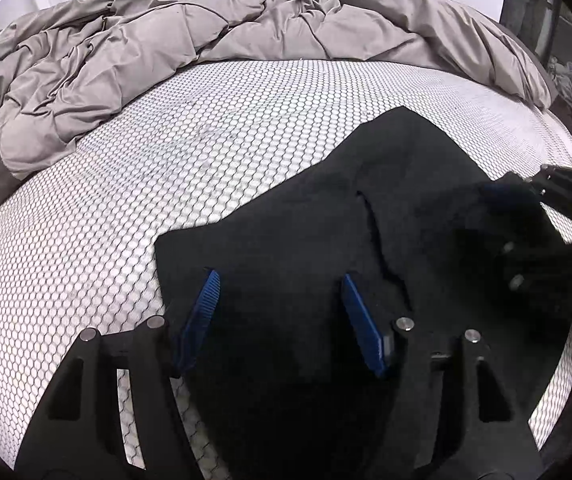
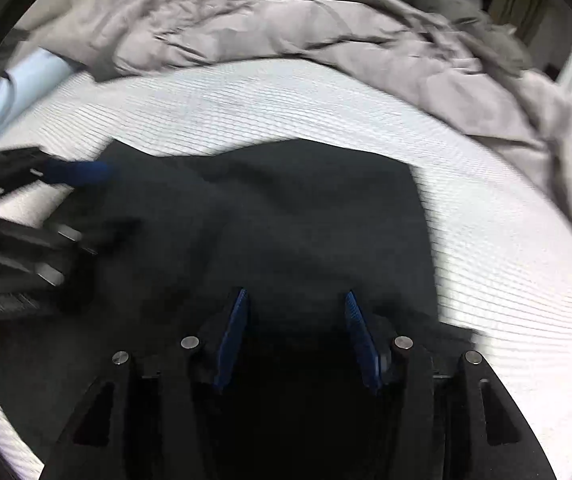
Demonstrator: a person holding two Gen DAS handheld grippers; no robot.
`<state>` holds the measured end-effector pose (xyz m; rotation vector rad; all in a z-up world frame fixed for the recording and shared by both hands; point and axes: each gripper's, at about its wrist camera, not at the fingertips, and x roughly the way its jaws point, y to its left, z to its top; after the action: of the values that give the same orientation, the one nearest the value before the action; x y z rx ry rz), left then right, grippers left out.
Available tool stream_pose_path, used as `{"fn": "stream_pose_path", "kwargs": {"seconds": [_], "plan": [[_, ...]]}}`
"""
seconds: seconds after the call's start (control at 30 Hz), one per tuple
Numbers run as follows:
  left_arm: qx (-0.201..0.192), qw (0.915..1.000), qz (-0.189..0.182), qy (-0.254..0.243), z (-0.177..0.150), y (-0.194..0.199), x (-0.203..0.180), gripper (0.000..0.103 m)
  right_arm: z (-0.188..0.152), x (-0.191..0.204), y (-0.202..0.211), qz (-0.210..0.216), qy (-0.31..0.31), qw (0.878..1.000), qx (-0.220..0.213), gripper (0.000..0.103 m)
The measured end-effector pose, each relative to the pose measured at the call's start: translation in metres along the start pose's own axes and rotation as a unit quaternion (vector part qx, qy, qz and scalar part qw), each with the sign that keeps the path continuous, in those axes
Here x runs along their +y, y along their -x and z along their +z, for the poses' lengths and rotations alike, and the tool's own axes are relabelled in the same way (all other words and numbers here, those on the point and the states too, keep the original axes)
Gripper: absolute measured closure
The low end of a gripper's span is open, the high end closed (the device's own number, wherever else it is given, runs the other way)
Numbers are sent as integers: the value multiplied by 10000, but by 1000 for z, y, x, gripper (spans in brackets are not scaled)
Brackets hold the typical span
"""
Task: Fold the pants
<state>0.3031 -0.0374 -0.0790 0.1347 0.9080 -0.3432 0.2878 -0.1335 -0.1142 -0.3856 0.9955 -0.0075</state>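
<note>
Left wrist view: both tongs [image 1: 280, 280] [image 2: 296, 300] angle down, spread apart above black pants [image 1: 366, 208].

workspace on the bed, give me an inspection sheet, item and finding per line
surface: white mattress with honeycomb pattern
job's things: black pants spread flat on the mattress, not neatly folded yet
clutter: rumpled grey duvet heaped along the far side
grippers: left gripper and right gripper over the pants, jaws apart, blue pads clamping nothing
cables: nothing seen
surroundings: light wall or curtain beyond the bed, dark furniture at the edge
</note>
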Motion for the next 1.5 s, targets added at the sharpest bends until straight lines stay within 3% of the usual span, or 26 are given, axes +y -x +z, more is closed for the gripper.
{"fn": "stream_pose_path", "kwargs": {"seconds": [0.13, 0.23, 0.3, 0.37, 0.43, 0.57, 0.67, 0.73, 0.77, 0.87, 0.93, 1.0, 1.1, 1.13, 1.2, 1.27, 1.37, 1.43, 1.5], "plan": [[-231, 9993, 54, 282, -13, 38, 0, 48, -19, -10, 24, 284, -32, 9991, -321, 53], [-829, 9955, -437, 139, -27, 77, -15, 44, -17, -5, 52, 865, -318, 9929, -753, 52], [-620, 9951, -771, -48, -39, 72, -31, 41, -13, 8, 56, 1210, -260, 9889, -825, 49], [-246, 9965, -759, -254, -51, 52, -42, 41, -12, 21, 43, 1462, -151, 9871, -638, 48], [-126, 9968, -544, -575, -65, 43, -48, 41, -17, 28, 22, 1309, 35, 9910, -269, 48], [-214, 9971, -455, -569, -83, 61, -38, 39, -36, 3, 30, 572, 161, 9978, -288, 48], [-258, 9992, -189, -227, -89, 71, -28, 41, -47, -15, 43, 768, -22, 9959, -477, 49], [-458, 9982, -395, -43, -89, 84, -29, 41, -46, -8, 55, 751, -50, 9951, -644, 49], [-553, 9971, -520, -50, -91, 92, -29, 41, -46, -2, 63, 1059, -73, 9914, -766, 49], [-530, 9944, -871, -266, -94, 91, -50, 41, -42, 22, 71, 1720, 95, 9815, -842, 49], [-223, 9952, -847, -427, -98, 75, -58, 41, -45, 40, 60, 1815, 368, 9808, -618, 49], [-206, 9949, -722, -679, -107, 70, -61, 41, -56, 45, 51, 1627, 670, 9832, -495, 49], [-307, 9935, -857, -682, -115, 78, -52, 41, -76, 13, 58, 1187, 464, 9905, -510, 49], [-322, 9933, -892, -662, -118, 80, -50, 41, -82, 1, 61, 1174, 365, 9910, -526, 54], [-325, 9931, -833, -754, -123, 84, -49, 40, -96, -29, 66, 1389, 92, 9886, -577, 65], [-302, 9927, -730, -912, -131, 89, -51, 37, -104, -46, 72, 1439, -146, 9875, -631, 65], [-312, 9923, -566, -1052, -146, 96, -56, 36, -112, -70, 78, 1836, -566, 9790, -677, 61], [-390, 9936, -700, -799, -149, 107, -52, 37, -113, -85, 80, 2059, -886, 9716, -755, 59], [-570, 9925, -1058, -225, -147, 121, -34, 37, -116, -98, 84, 2379, -1274, 9593, -828, 60]]}}
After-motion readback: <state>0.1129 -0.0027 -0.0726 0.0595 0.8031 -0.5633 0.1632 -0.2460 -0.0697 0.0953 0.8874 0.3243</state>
